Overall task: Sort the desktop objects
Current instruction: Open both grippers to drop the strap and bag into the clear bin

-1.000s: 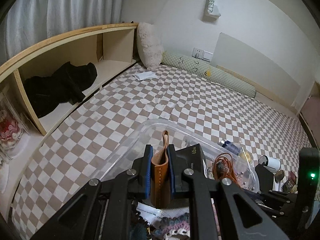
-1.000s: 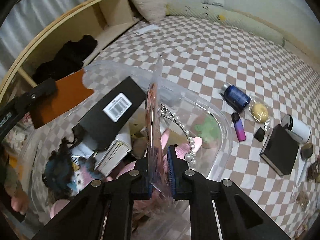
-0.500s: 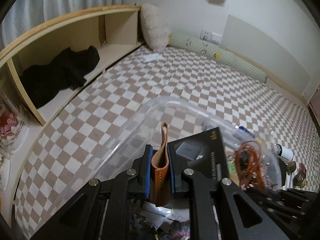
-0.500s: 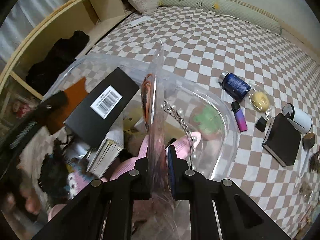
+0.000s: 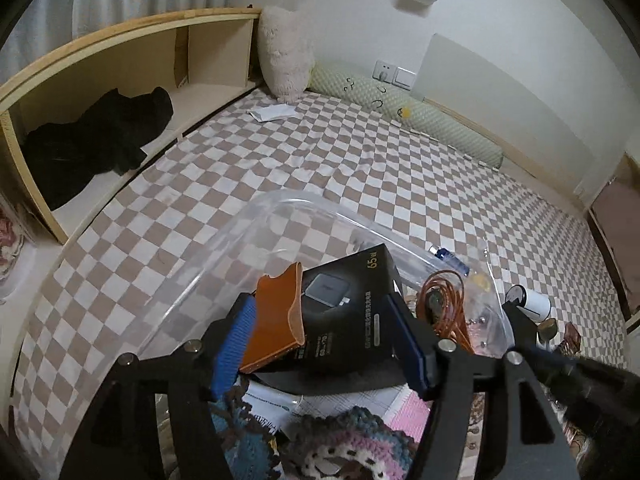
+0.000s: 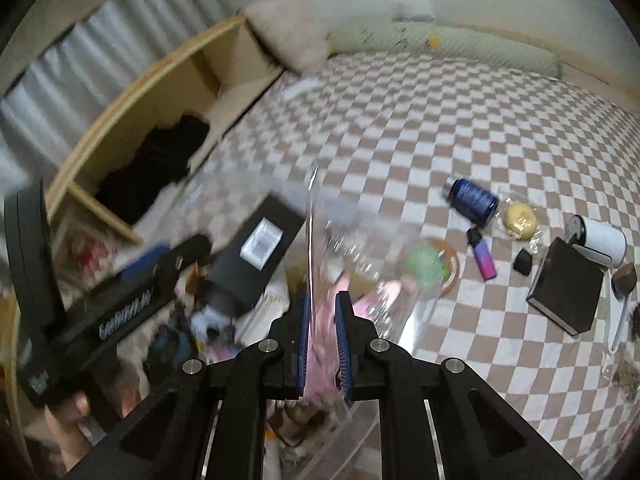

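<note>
Over a checkered bed, the left tongs (image 5: 320, 340) are opening, letting an orange leather pouch (image 5: 276, 320) drop onto a black charger box (image 5: 348, 312) inside the clear plastic bin (image 5: 288, 200) at lower centre. The pouch leans on the left pad, no longer pinched. The right tongs (image 6: 322, 344) stay clamped on a clear plastic bag (image 6: 320, 280) above the bin. More items, including a blue bottle (image 6: 472, 196), wait at right; the upper bed lies open.

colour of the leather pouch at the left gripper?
Tan-orange leather pouch, paler stitched edge. Shows best in the left wrist view, between the opening left hand-held gripper's blue pads.
</note>
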`<state>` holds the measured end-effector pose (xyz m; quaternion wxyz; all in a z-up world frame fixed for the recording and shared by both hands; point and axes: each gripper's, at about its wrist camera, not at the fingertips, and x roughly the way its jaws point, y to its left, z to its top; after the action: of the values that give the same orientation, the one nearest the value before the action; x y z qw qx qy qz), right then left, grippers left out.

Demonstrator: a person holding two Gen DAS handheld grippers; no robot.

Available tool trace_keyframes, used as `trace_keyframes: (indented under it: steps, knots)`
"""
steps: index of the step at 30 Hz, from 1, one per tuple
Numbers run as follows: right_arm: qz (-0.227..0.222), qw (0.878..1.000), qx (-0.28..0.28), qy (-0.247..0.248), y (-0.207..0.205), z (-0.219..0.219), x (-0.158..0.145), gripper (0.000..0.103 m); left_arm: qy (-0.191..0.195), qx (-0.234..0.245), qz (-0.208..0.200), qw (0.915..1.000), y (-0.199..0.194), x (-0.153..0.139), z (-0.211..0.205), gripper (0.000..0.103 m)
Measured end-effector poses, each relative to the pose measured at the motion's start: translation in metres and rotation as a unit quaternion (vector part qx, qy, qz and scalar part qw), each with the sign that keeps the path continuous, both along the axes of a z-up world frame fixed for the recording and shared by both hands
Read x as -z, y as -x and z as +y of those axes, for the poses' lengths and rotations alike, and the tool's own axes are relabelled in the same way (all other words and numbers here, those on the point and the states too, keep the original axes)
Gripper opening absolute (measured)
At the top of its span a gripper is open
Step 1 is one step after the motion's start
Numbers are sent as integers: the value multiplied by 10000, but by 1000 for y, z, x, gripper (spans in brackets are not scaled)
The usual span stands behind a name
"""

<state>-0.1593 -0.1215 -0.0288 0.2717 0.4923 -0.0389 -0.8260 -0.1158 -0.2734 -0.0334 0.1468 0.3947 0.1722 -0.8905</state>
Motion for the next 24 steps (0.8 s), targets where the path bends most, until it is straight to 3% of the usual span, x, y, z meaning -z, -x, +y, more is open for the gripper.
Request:
trace_keyframes:
  steps: [4, 13, 17, 24]
  knots:
    - [-114, 9999, 111, 63, 12, 2, 5, 14, 22, -16, -40, 10000, -4, 0, -4, 66]
    - [-282, 9986, -325, 316, 6, -18, 14, 14, 0, -11, -76, 10000, -6, 3, -12, 66]
    - [-35, 9988, -481, -39, -2, -33, 14, 14, 14, 15, -64, 10000, -7, 2, -10, 66]
    - [-350, 9979, -513, -185, 0, -47, 44, 14, 77, 16, -39, 10000, -9, 0, -10, 66]
